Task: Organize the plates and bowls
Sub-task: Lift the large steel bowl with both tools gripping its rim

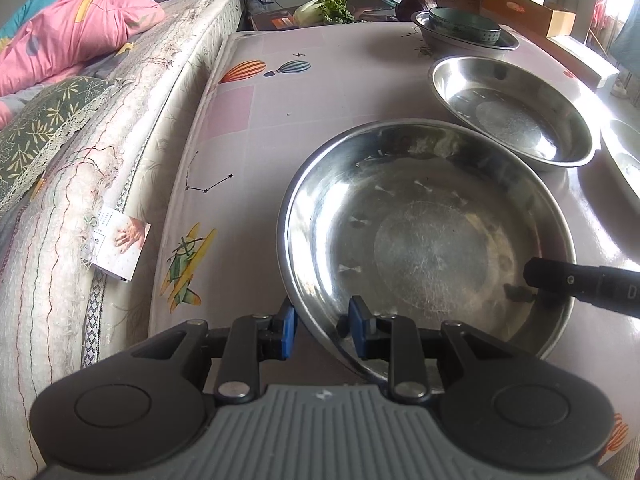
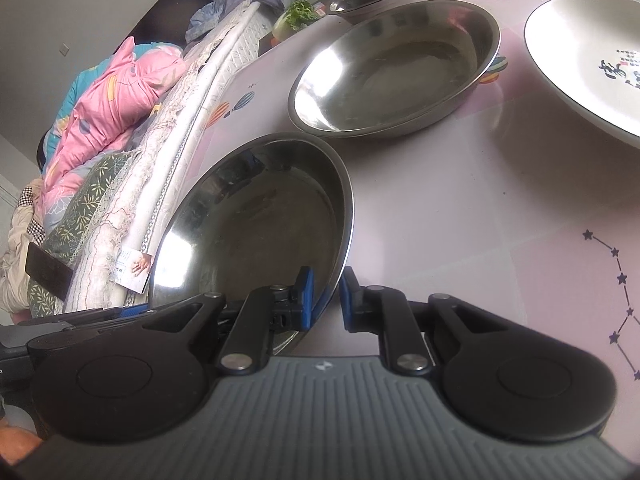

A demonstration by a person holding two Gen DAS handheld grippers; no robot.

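**Both grippers on the near steel plate**

Nearest, the steel plate [image 1: 428, 236] sits on the table [image 1: 304, 112], its rim pinched at two places. The left gripper [image 1: 322, 330] straddles the near rim, jaws narrow, one pad inside and one outside. The right gripper [image 2: 325, 298] clamps the opposite rim, jaws almost closed. Thin, stiff and light, the plate is likely slippery; the rim offers the only purchase. Beyond lie a second steel plate [image 1: 512, 112], stacked bowls [image 1: 464, 30] and a white plate [image 2: 588, 60].
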